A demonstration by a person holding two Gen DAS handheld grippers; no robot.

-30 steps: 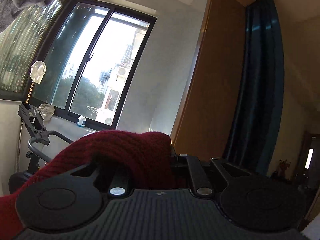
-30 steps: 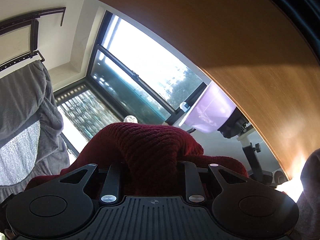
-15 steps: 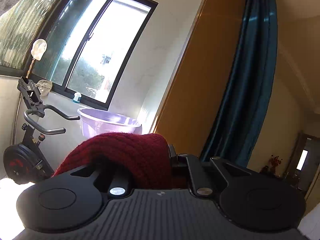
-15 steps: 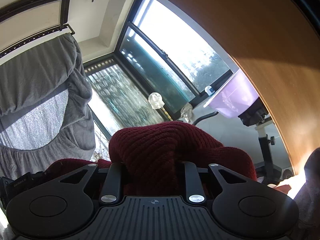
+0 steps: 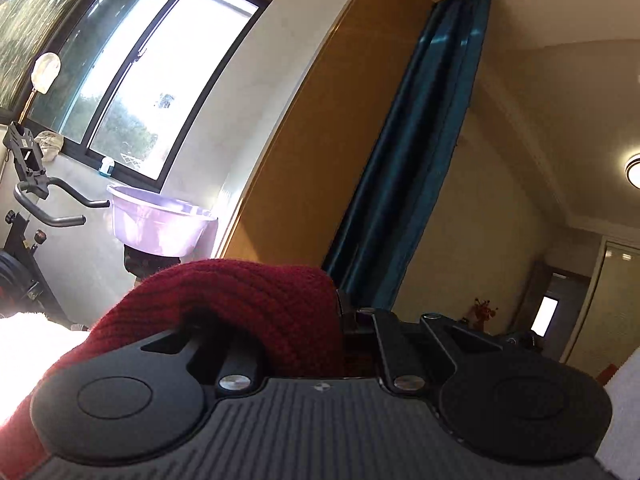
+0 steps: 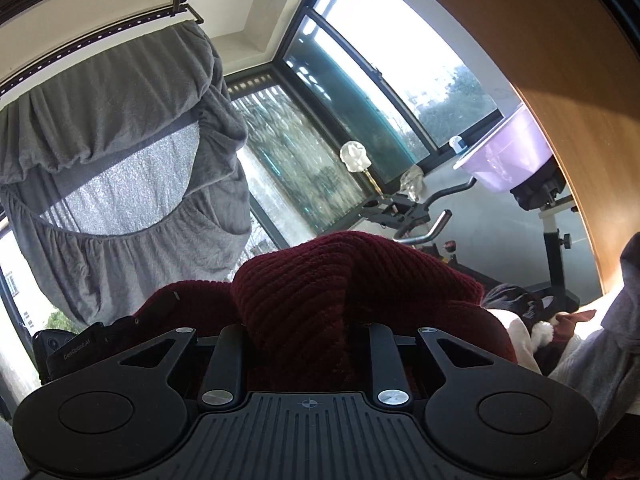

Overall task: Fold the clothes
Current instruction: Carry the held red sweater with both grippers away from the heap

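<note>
While both point level, left tool clamped on maroon knit sweater, right tool likewise.

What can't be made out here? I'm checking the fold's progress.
- Left wrist view: the left hand-held gripper has its fingertips buried under the red knit garment.
- Right wrist view: the right hand-held gripper is covered likewise.
- Both views: the garment's shape and any folding surface are hidden below the gripper bodies.
</note>
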